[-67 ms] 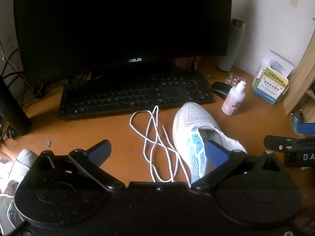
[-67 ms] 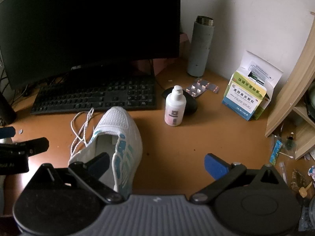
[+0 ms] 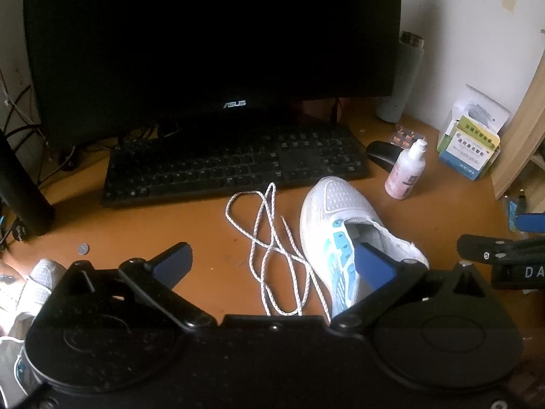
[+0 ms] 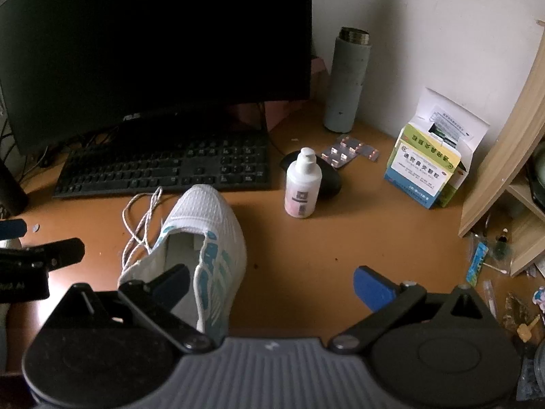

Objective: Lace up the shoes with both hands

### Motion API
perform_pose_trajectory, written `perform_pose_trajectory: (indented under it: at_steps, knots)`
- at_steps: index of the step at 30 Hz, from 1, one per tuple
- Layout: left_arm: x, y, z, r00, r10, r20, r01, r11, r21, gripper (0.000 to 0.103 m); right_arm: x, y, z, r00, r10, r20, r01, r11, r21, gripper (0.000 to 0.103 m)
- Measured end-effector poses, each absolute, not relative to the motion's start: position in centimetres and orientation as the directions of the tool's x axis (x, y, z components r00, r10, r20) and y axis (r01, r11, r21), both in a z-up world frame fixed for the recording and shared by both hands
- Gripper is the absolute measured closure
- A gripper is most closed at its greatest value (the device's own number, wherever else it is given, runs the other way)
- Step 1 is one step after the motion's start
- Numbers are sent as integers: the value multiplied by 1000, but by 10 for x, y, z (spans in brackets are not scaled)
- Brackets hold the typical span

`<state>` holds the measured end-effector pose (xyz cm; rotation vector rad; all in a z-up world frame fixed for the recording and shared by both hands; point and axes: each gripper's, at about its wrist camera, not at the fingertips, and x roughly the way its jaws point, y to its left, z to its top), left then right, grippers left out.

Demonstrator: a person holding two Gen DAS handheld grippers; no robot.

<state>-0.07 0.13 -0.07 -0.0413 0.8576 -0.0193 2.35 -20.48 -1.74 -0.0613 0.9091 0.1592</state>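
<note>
The left gripper (image 3: 272, 264) stands with its jaws spread wide and nothing between them, and the right gripper (image 4: 272, 281) likewise gapes empty. Just past them the white shoe (image 3: 340, 225) rests on the desk (image 4: 340, 238), eyelets bare, with the lace (image 3: 272, 242) lying loose in loops just beside it. The limp lace could tangle or slip from a pinch taken off its stiff tip, and the light shoe might slide when the lace is pushed at an eyelet. Farther out, an opened medicine box (image 4: 425, 170) shows a folded leaflet inside; the pump bottle's (image 4: 302, 187) contents cannot be seen.
</note>
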Motion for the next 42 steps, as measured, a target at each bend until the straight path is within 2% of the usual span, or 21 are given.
perform_pose_trajectory:
  at_steps: [15,42]
  knots:
    - [2,9,1,643,-56,-764,-4,997,-77,0,28,-205,-20,599,103,-794,-161,987,6,0]
    - [8,1,5,661,-52,-749,12,998,-59,0,26,-199,-19,623,59,-780,-147,988,-43,0]
